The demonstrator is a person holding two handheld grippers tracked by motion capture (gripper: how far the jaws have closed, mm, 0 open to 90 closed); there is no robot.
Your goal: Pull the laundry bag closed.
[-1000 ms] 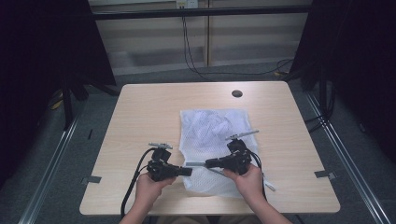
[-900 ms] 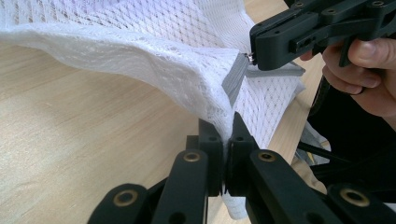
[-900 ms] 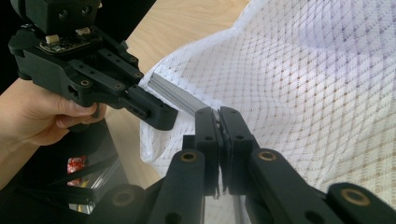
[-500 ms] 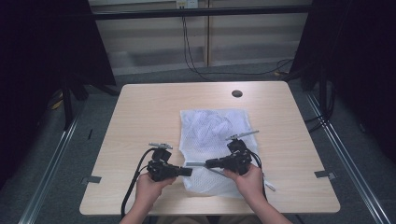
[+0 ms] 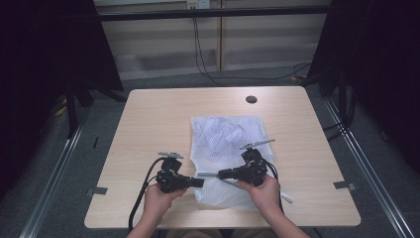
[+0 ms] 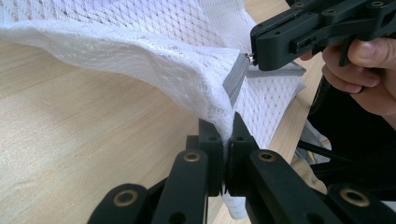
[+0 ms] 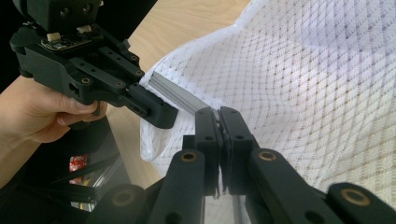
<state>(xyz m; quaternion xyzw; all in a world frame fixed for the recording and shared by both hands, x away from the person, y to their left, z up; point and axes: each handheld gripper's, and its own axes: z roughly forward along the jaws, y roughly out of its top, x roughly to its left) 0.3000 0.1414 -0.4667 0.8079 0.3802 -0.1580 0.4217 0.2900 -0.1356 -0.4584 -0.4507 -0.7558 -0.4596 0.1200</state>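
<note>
Both tongs clamp the mesh laundry bag [image 5: 225, 144] at six o'clock — zip barely started, most left.

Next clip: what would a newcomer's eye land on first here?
The white mesh bag, lying at the middle of the pale wooden table toward the near edge. Both grippers bite its near end: the left gripper is shut on the mesh beside the grey zipper strip, and the right gripper is clamped at that strip's other end.

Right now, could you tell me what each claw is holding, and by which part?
Left claw pinches the white mesh bag at its near edge; right claw grips the grey zipper strip's small pull.
</note>
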